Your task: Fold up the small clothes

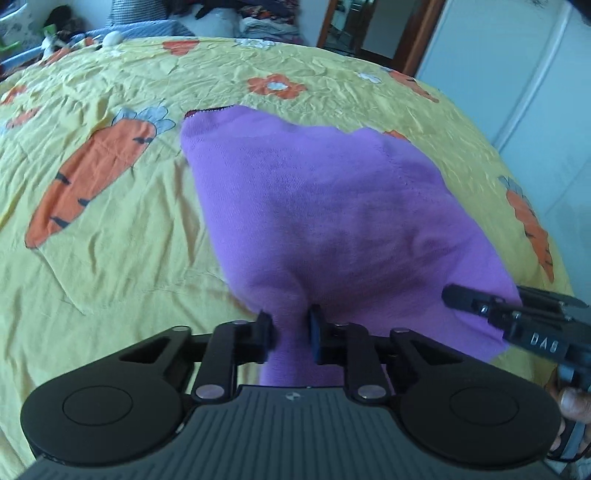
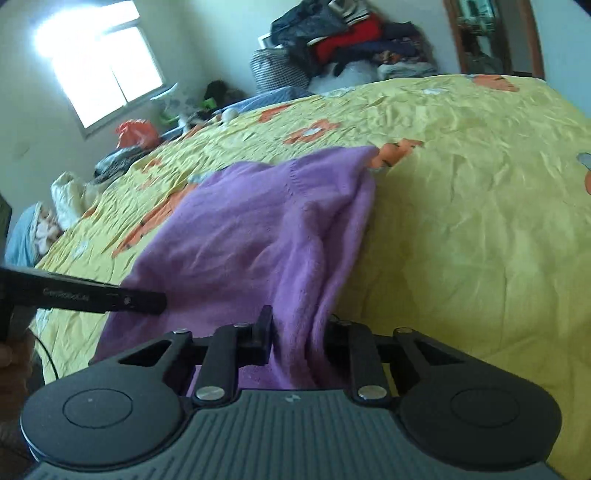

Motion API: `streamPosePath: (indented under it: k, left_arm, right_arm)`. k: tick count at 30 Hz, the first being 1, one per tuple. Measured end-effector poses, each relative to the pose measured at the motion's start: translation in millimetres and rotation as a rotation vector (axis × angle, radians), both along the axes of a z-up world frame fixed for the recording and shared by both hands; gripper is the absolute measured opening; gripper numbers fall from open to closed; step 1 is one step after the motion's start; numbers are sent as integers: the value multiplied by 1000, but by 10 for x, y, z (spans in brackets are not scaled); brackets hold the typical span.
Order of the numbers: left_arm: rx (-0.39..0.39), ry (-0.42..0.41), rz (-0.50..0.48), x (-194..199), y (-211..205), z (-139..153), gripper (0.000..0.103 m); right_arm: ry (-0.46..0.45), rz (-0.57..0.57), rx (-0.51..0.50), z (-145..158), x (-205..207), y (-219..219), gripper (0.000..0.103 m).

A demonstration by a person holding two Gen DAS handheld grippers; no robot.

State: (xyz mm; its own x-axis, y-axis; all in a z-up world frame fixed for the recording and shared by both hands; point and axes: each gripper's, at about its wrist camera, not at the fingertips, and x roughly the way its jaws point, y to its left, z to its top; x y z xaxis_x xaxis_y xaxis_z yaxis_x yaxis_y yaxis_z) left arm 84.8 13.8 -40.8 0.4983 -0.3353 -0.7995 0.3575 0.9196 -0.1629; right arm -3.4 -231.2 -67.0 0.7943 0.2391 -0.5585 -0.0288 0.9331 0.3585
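With the left gripper (image 1: 289, 334) and right gripper (image 2: 297, 338) each clamped on a bunched near edge of the purple knit garment (image 1: 325, 206), which trails ahead of the jaws across the carrot-print bedsheet (image 1: 110, 258), keep both corners level and taut, I judge, for an even fold.

Home bedroom: bed (image 1: 110, 258), clothes pile (image 2: 351, 40)

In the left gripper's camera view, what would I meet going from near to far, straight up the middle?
Left gripper pinching the purple garment → yellow carrot-print bedsheet → pile of clothes at the far end.
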Motion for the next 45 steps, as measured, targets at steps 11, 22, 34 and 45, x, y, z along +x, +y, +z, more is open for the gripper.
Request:
streamPosePath:
  k: [11,22,34,45]
  left_arm:
    - [73,-16,-2,-96,188,63,27]
    - [-96,-25,36,-529,105,129,71]
    - [-93,-109,18,-387,-63,235,90]
    - [-65,-38,187,1153,109,109,97]
  right_arm:
    - [30,-34,-64,122,-100,217,43]
    - [-116,56,-238,484,504,324,35]
    - [-68,-2,-349,538,1139,190,29]
    - [23,15,-96,451,1539,-438,74]
